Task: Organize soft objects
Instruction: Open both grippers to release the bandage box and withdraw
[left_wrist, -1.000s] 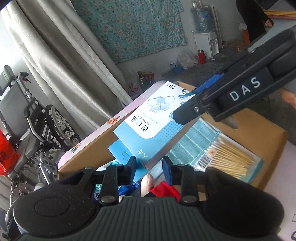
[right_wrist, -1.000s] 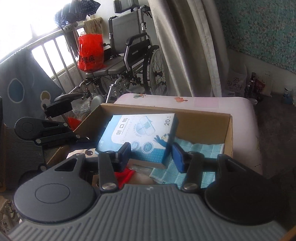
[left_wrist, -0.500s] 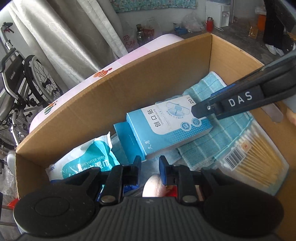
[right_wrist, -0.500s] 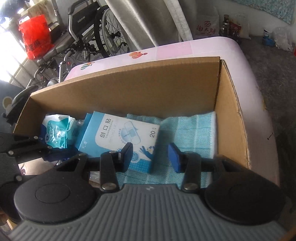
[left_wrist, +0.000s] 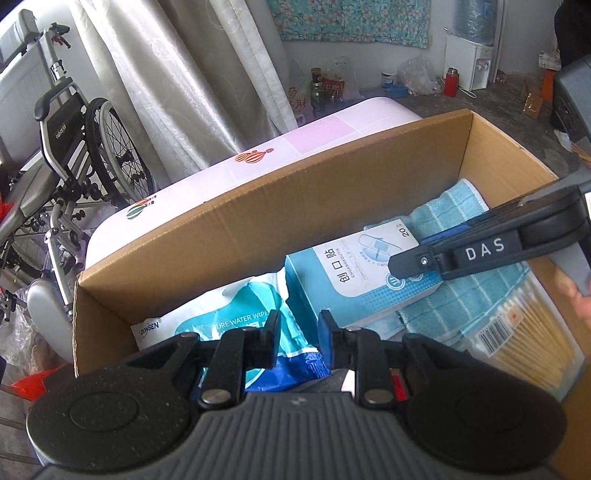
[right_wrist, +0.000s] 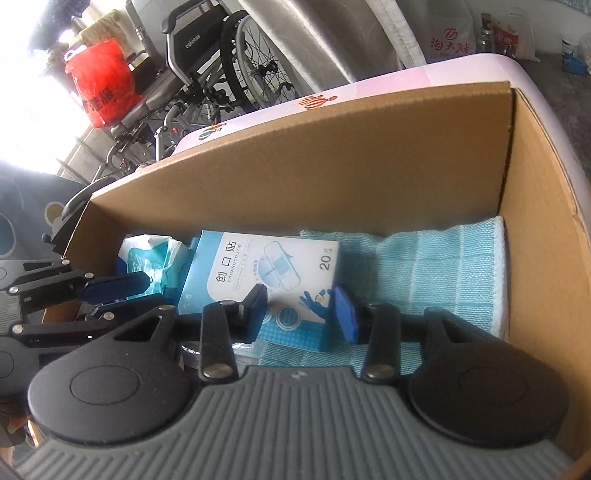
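An open cardboard box (left_wrist: 295, 206) holds a wet wipes pack (left_wrist: 229, 321), a blue bandage box (left_wrist: 354, 273), a blue checked towel (left_wrist: 454, 206) and a cotton swab pack (left_wrist: 524, 325). My left gripper (left_wrist: 297, 330) hangs just above the wipes pack, jaws narrowly apart with nothing pinched. My right gripper (right_wrist: 301, 306) hovers over the near right corner of the bandage box (right_wrist: 266, 266), which lies on the towel (right_wrist: 443, 269) and leans against the wipes pack (right_wrist: 155, 254). Its jaws are closing; the corner sits between them, but the pads do not grip it.
The cardboard box stands on a pink-white surface (left_wrist: 332, 129). Behind it are a wheelchair (left_wrist: 74, 140), pale curtains (left_wrist: 177, 92) and a red bag (right_wrist: 101, 85). A person's fingers (left_wrist: 580, 295) show at the right edge. The box's tall walls (right_wrist: 332, 158) close in both grippers.
The bandage box, held up by my right gripper a second ago, now lies on the towel. Both grippers have sunk into the box. The left one shifted over the wipes pack.
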